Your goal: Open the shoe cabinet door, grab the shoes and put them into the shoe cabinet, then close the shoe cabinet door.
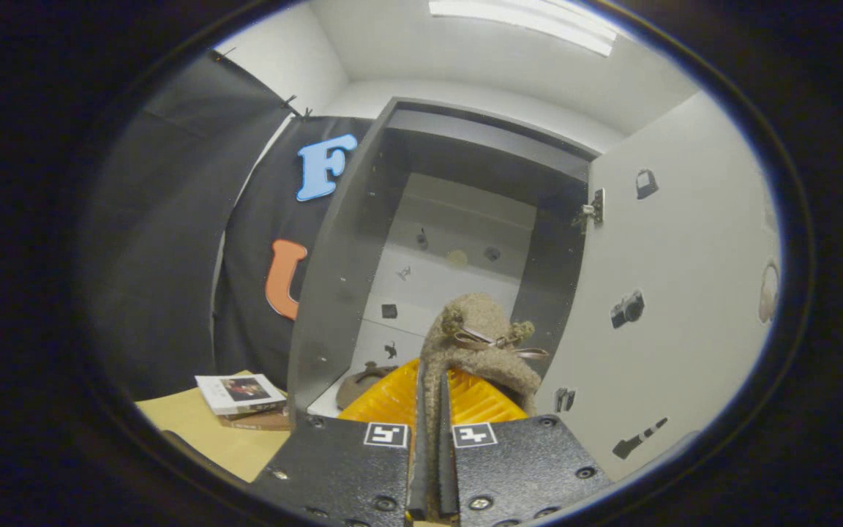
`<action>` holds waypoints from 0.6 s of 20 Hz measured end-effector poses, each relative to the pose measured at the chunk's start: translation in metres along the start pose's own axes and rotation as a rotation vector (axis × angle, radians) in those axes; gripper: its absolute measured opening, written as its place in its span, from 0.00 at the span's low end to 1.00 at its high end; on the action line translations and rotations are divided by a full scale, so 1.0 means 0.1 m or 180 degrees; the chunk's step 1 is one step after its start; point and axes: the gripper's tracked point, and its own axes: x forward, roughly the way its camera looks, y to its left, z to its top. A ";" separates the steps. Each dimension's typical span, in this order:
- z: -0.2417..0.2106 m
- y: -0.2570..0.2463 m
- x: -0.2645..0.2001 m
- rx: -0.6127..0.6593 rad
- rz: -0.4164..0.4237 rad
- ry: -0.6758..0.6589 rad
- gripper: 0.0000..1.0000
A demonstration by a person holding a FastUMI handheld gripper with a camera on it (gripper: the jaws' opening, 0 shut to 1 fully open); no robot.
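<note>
Pinched between the gripper's (430, 410) closed fingers, a fuzzy shoe (481, 344) stands upright just ahead of them, with the cabinet's (341, 278) open interior straight beyond it, its door (656, 307) swung wide to the right, another shoe (363, 382) already inside.

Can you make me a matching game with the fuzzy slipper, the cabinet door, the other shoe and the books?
Things:
1. fuzzy slipper
2. cabinet door
3. other shoe
4. books

Places or states:
A. swung open
B. lying on the cabinet floor
C. pinched between the fingers of the gripper
D. stacked on the yellow table

Pairs: 1-C, 2-A, 3-B, 4-D
</note>
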 end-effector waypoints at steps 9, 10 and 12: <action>-0.73 -0.07 1.33 -0.0060 0.0003 0.0369 0.09; -0.83 -0.10 1.45 -0.0055 -0.0001 0.0417 0.09; -1.03 -0.16 1.70 -0.0053 -0.0003 0.0493 0.10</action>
